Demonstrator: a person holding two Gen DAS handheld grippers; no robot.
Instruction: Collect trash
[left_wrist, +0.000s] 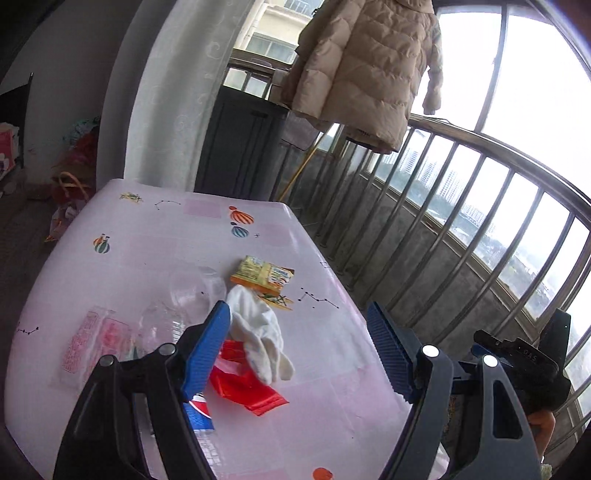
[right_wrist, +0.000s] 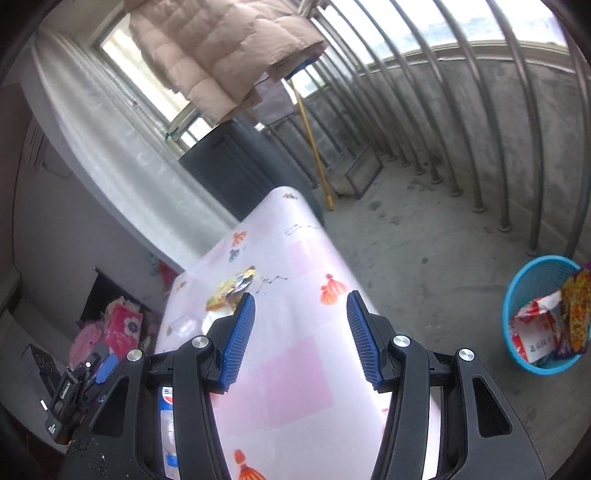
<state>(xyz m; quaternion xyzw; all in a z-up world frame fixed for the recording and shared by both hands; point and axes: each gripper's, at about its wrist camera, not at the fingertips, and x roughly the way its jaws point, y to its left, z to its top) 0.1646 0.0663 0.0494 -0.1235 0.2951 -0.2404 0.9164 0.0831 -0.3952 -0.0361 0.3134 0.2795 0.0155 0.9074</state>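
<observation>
Fingers (left_wrist: 218, 332) of both grippers are spread and empty above the littered table (left_wrist: 147, 251).

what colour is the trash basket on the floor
Light blue, a mesh-sided trash basket with wrappers inside; it shows only in the right wrist view.
</observation>
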